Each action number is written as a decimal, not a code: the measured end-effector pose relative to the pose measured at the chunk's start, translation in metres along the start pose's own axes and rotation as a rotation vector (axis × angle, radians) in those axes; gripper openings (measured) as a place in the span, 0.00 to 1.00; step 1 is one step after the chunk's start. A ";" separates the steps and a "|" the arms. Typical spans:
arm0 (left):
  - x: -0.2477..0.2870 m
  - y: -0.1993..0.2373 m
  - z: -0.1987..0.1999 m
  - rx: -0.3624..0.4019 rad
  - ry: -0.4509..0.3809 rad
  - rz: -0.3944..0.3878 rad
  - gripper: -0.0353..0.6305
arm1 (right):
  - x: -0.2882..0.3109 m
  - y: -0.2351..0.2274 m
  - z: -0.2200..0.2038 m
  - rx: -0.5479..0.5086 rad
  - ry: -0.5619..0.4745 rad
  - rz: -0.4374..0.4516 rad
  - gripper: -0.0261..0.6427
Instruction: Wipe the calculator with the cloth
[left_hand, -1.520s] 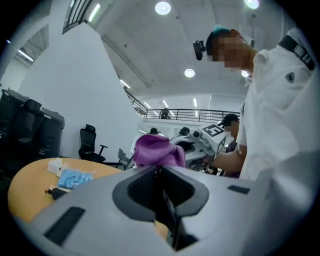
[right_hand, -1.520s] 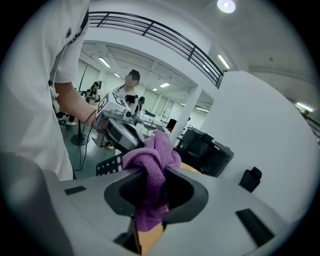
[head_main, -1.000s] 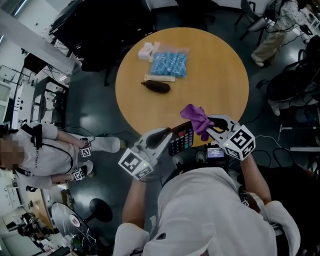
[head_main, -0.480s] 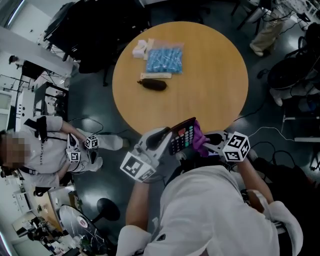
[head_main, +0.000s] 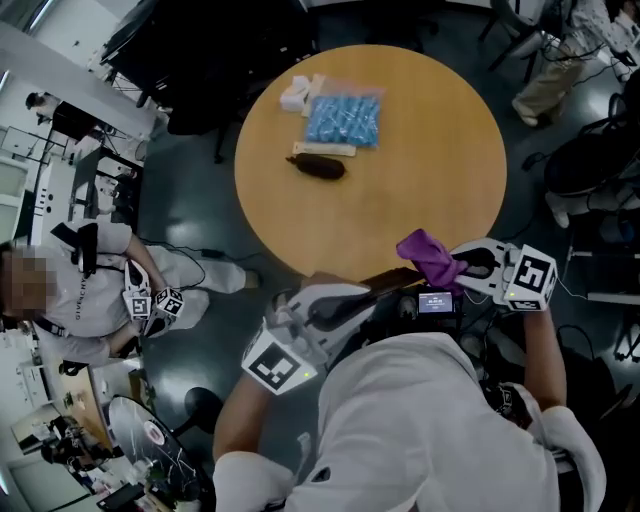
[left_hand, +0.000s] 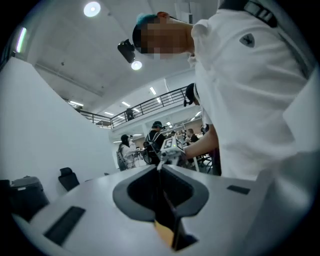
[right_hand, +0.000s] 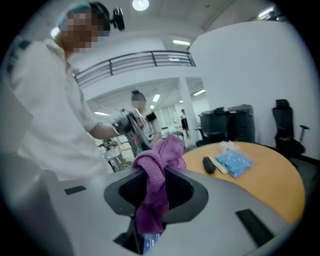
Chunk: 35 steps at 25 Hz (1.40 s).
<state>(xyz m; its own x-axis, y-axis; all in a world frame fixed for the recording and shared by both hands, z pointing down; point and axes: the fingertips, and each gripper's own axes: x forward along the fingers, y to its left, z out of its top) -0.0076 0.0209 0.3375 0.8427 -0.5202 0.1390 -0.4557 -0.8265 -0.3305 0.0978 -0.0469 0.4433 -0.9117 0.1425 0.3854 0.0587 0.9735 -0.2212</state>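
Rolled over since a second ago, my left hand-held gripper now shows the calculator edge-on where its keys faced up, and the cloth has lifted off it to the right. The left jaws are clamped on the calculator, which I hold in the air just off the near rim of the tabletop. My right hand-held gripper is closed on the purple cloth, just beside the calculator's far end.

A small lit screen sits at my chest between both hands. Farther out on the tabletop lie a dark oblong thing, a blue packet and a white lump, well apart from me. A seated person is off to the left.

From the head view the calculator is only a dark strip; the left gripper view shows it as a thin plate between the jaws, with my white shirt filling its right side. In the right gripper view the bunched cloth hides the jaw tips, and a black chair stands beyond the tabletop.
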 end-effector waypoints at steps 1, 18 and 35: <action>-0.003 -0.004 0.005 -0.014 -0.017 -0.028 0.12 | -0.011 0.013 0.030 -0.039 -0.051 0.089 0.17; -0.007 -0.018 0.077 0.079 -0.193 -0.171 0.12 | 0.009 0.085 0.139 -0.120 -0.010 0.617 0.17; -0.002 -0.034 0.109 0.104 -0.327 -0.229 0.12 | 0.031 0.095 0.106 -0.039 0.103 0.784 0.17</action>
<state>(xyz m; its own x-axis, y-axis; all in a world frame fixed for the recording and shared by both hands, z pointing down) 0.0376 0.0734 0.2466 0.9734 -0.2152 -0.0789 -0.2283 -0.8781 -0.4204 0.0321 0.0307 0.3393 -0.5568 0.8033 0.2114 0.6840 0.5878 -0.4320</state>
